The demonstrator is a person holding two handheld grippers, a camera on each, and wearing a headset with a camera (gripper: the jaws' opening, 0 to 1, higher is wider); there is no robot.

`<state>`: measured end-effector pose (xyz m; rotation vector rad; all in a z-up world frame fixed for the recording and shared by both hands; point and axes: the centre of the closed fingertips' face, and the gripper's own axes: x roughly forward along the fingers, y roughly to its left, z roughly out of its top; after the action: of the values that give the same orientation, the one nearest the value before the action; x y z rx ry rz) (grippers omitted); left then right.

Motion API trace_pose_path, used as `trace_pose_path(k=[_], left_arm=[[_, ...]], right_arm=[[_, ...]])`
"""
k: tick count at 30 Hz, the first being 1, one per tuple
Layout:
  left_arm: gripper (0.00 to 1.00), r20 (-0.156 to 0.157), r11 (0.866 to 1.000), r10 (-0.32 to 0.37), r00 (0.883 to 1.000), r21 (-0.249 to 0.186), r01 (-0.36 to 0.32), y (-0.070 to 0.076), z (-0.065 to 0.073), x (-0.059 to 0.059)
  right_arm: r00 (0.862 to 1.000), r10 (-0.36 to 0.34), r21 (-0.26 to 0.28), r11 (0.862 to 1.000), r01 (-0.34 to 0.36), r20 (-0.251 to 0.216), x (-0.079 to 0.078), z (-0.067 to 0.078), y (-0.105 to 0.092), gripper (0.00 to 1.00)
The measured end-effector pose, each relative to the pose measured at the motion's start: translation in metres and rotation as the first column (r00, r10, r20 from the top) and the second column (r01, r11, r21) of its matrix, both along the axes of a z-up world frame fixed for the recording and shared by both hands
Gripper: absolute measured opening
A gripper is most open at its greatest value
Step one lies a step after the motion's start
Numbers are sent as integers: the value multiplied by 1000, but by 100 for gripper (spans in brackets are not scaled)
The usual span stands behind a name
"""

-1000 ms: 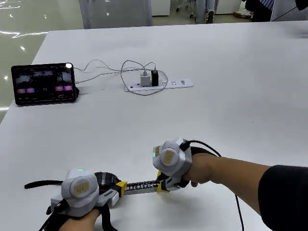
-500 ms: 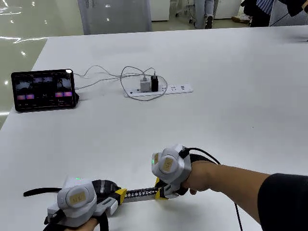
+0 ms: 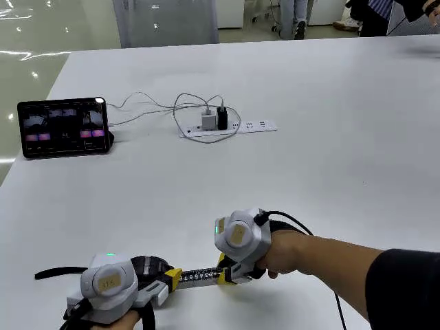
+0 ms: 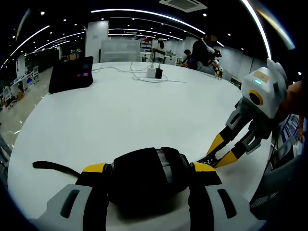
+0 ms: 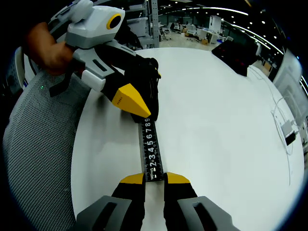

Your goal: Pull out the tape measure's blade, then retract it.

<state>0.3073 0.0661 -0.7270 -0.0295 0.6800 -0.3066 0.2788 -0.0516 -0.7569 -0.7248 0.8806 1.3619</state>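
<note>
I'm clamping the left tool (image 4: 149,169) on the tape measure case (image 3: 148,265) at lower left of the frame; the right tool (image 5: 154,179) is pinching the blade (image 5: 150,149) tip just right of it, the blade lying left-to-right along the desk (image 3: 309,124)

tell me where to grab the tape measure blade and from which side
Grip the blade at its free end, coming along its length from the side opposite the case: it is a flat strip running straight out; the right gripper pinches it there.

White table (image 3: 309,103): tablet (image 3: 64,128), power strip (image 3: 234,126)
</note>
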Motion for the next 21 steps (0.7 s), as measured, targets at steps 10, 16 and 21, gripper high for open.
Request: trace_pose_path(k=[10,16,21], left_arm=[[63,-1,1000,2,1000,-4,-2,0,0,0],[63,-3,1000,2,1000,-4,-2,0,0,1],[63,-4,1000,2,1000,-4,-2,0,0,0]], right_arm=[[1000,-6,10,1000,6,-3,0,0,6,10],[1000,-4,11,1000,4,-1,0,0,8,10],[1000,3,9,1000,-3,2,0,0,9,10]])
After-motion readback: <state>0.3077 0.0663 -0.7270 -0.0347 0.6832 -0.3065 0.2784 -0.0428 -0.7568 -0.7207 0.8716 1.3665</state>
